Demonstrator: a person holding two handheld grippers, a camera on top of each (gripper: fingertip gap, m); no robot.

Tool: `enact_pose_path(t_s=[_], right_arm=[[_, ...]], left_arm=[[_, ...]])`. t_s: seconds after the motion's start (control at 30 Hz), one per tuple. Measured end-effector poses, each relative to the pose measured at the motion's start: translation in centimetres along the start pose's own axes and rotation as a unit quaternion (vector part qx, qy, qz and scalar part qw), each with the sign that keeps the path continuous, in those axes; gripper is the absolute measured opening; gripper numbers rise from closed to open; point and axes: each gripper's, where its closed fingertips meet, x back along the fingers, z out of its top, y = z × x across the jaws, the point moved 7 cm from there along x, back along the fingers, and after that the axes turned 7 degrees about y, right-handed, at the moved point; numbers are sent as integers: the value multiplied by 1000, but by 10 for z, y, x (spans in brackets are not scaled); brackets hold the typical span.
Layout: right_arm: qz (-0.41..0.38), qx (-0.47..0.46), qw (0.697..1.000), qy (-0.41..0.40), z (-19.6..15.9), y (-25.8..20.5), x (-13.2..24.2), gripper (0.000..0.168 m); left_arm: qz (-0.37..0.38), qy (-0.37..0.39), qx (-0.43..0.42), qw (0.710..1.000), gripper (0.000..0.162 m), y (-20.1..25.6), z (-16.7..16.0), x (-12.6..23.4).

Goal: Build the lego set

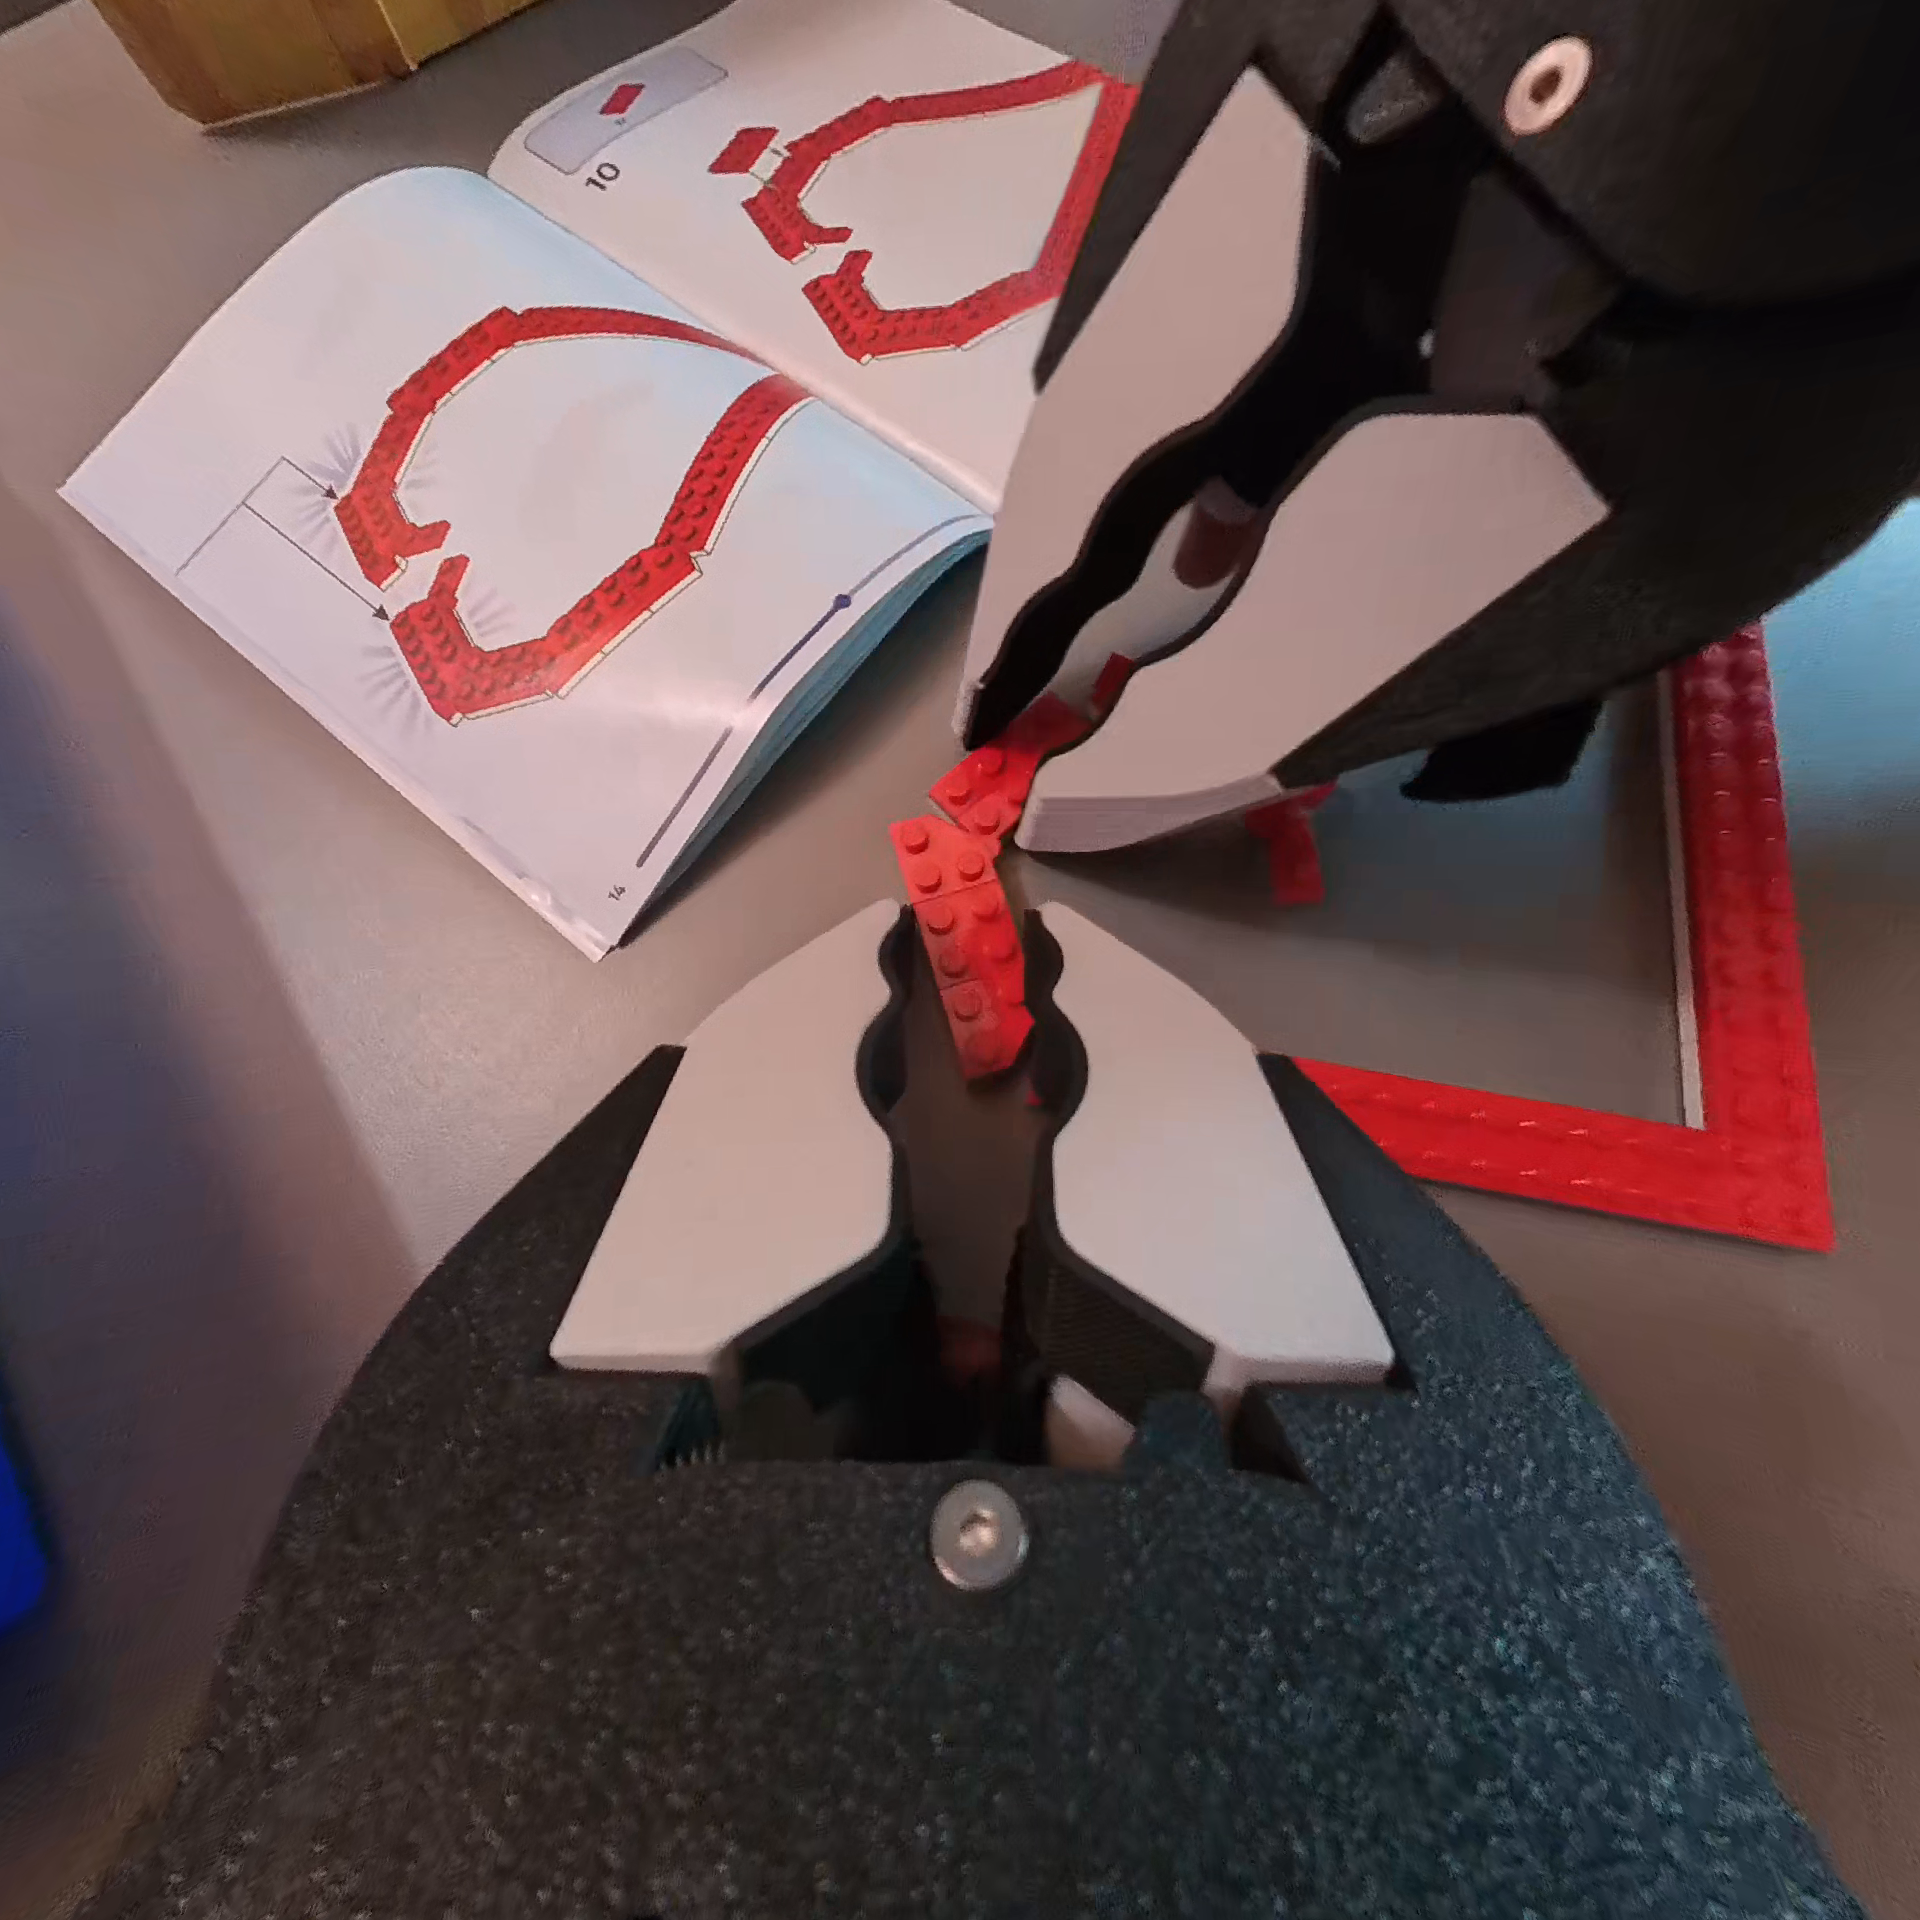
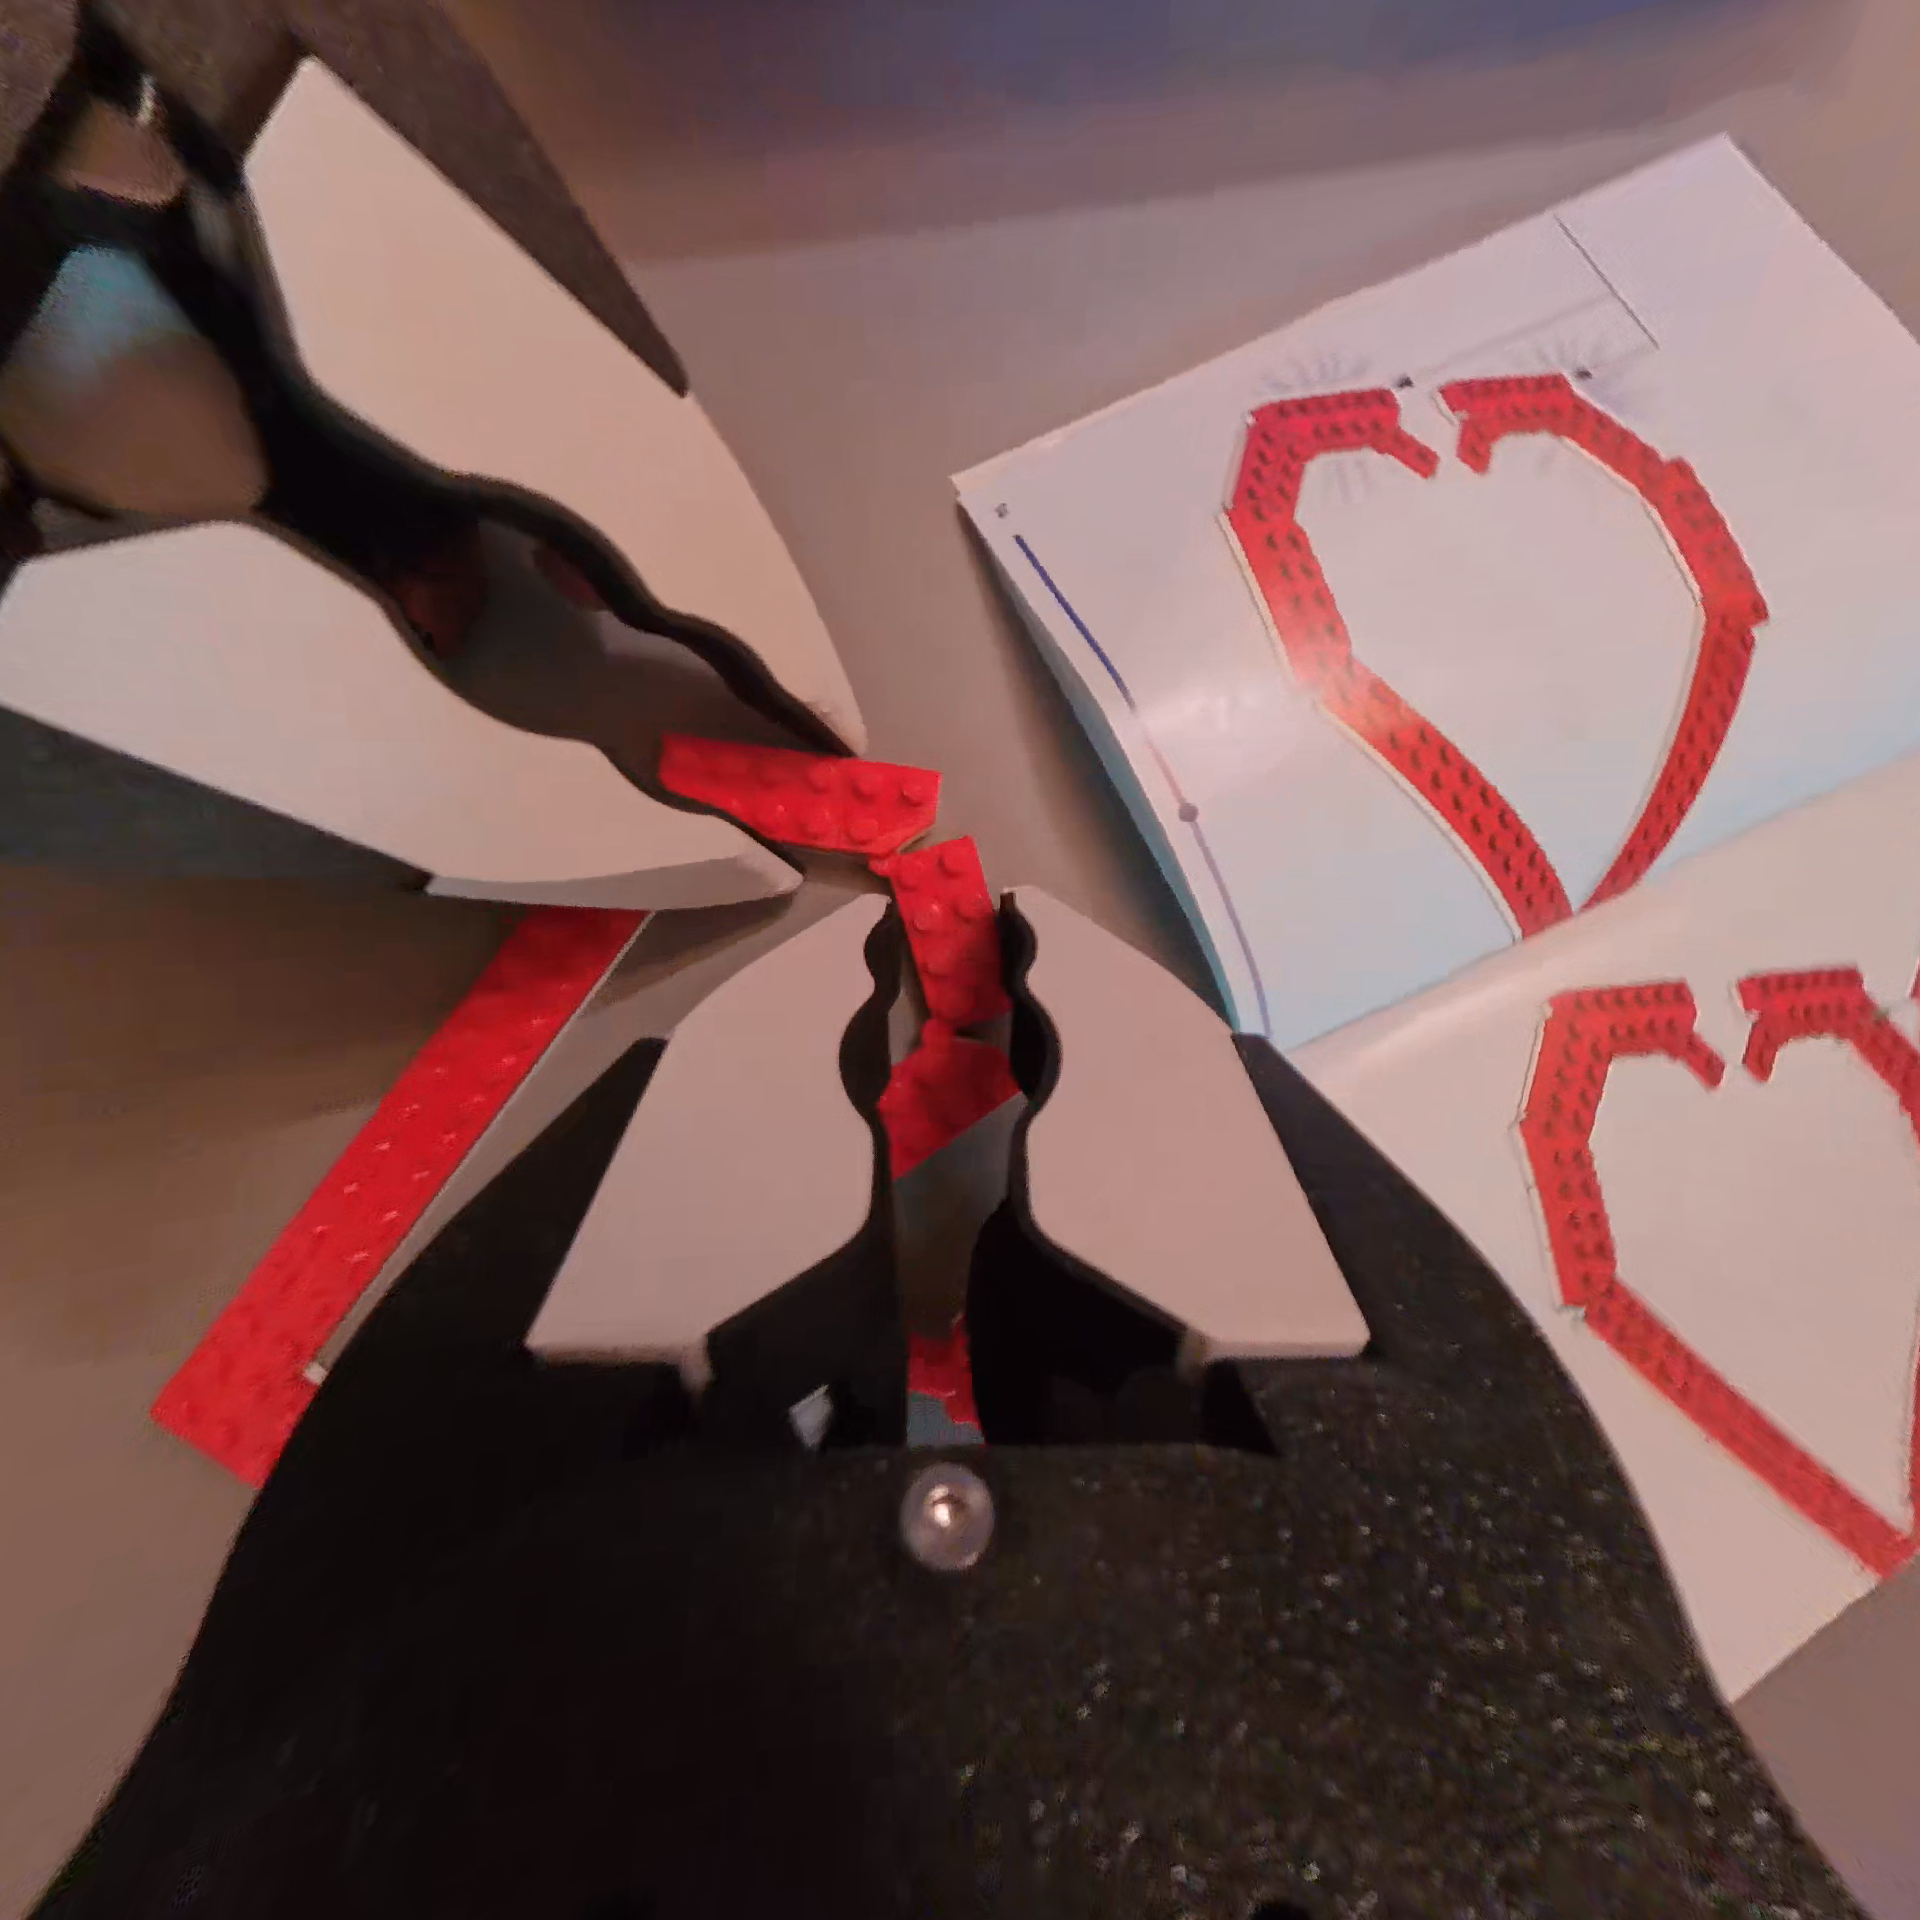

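Observation:
A red lego heart frame (image 1: 1745, 935) lies on the grey table, its two top lobe ends meeting between my grippers. My left gripper (image 1: 966, 920) is shut on one lobe end (image 1: 971, 987). My right gripper (image 1: 1003, 784) comes in from the upper right and is shut on the other lobe end (image 1: 987, 774). In the right wrist view, my right gripper (image 2: 948, 904) grips its lobe end (image 2: 951, 956), and my left gripper (image 2: 826, 816) grips the other lobe end (image 2: 800, 795). The two ends sit close together at an angle. A straight side of the frame (image 2: 416, 1164) runs to the lower left.
An open instruction booklet (image 1: 520, 520) with red heart drawings lies on the table beyond the grippers; it also shows in the right wrist view (image 2: 1455, 623). A wooden box (image 1: 291, 52) stands at the far left corner. A blue object (image 1: 21, 1507) is at the left edge. My two grippers' fingertips are within a few centimetres of each other. The blue object (image 1: 21, 1507) is about 15 cm from my left fingertips.

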Motion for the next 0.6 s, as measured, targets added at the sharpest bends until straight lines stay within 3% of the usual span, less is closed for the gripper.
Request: enact_pose_path(t_s=[0.2,0.33,0.4,0.47,0.6], right_arm=[[-62,-51,997,7,-1,-7,0,18],[-53,-16,998,16,-1,-6,2,22],[-36,-19,998,47,-2,2,17,38],[-36,-49,994,92,-6,18,45,39],[-49,-145,980,127,-41,46,94,33]], left_arm=[[31,0,12,999,19,2,1,-1],[33,1,15,999,24,3,1,-1],[25,8,20,999,36,3,2,0],[19,32,28,999,47,0,6,6],[14,73,18,997,48,-8,11,21]])
